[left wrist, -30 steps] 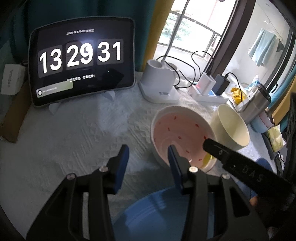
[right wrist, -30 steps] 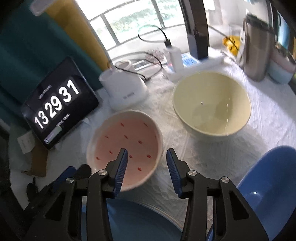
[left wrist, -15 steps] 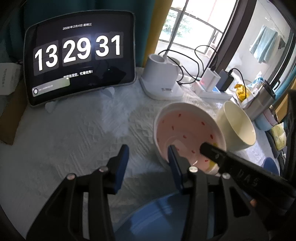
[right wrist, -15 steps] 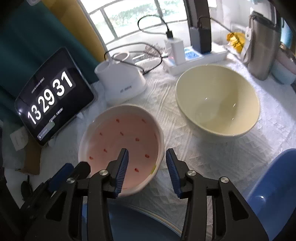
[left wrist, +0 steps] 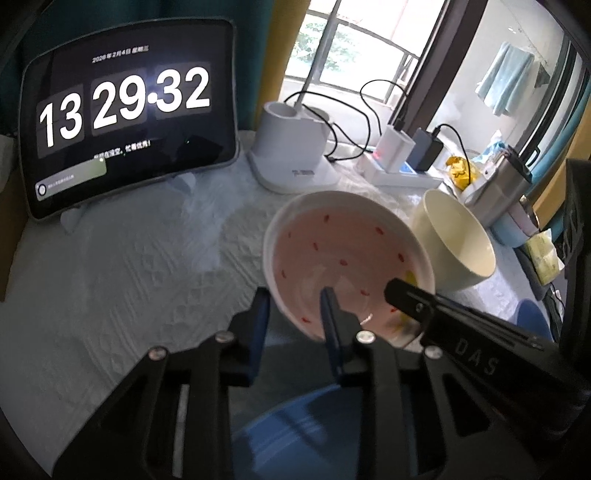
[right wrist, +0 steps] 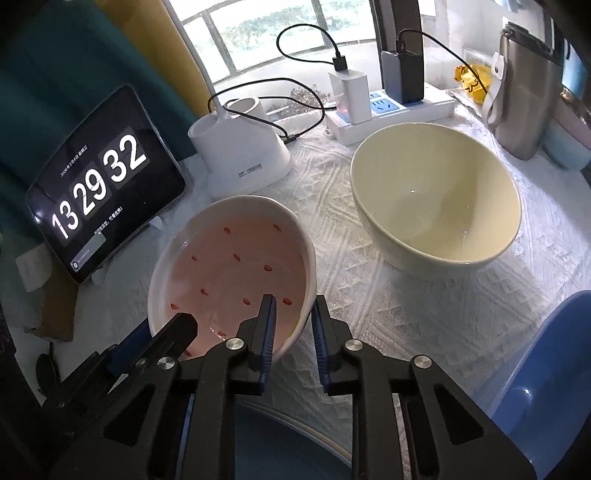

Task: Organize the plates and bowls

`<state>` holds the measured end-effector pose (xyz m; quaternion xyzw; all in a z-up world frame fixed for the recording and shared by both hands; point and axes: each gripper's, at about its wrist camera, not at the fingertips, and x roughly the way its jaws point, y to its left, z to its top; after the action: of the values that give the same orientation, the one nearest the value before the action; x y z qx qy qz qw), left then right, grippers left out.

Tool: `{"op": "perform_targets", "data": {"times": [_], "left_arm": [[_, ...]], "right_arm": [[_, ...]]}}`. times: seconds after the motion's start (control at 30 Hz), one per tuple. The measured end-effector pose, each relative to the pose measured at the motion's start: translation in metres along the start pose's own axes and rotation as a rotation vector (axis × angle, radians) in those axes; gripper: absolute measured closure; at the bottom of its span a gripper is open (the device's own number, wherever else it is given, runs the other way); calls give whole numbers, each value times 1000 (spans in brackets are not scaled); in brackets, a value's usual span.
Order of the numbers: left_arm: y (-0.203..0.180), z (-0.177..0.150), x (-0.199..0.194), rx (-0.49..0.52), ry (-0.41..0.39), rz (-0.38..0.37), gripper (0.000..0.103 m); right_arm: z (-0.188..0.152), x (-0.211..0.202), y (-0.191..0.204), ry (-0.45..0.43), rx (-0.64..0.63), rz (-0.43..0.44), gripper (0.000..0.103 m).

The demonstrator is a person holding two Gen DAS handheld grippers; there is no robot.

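Pink bowl (right wrist: 236, 273), lower centre: left hand-held gripper (left wrist: 295, 314) and right hand-held gripper (right wrist: 293, 321) closing, straddling opposite near rims, both pinching.

Daylight pours in from the window (right wrist: 280, 33) behind my bench (right wrist: 424, 314), blowing out the glass to near white. My left view is softly blurred, the pink bowl (left wrist: 343, 258) smeared; the right view is sharper. Both bend hard at the edges and fall into black corners. The tablet clock (left wrist: 125, 107) glows brightly, and the cream bowl (right wrist: 436, 199) carries small glints.
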<state>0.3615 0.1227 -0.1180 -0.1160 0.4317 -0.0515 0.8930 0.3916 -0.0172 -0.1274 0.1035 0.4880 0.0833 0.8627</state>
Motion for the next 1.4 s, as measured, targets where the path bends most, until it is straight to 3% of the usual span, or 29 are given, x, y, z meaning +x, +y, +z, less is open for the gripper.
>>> {"op": "perform_targets", "data": {"times": [0.2,1.4], "left_arm": [[-4,0,-14,16,-44,-2,75],[-52,-28,-88,84,-159,-16,75]], "right_arm": [[0,-15,3,-57,-21,-1,82],[-27,-104,-15,-208,-41,35,82]]}}
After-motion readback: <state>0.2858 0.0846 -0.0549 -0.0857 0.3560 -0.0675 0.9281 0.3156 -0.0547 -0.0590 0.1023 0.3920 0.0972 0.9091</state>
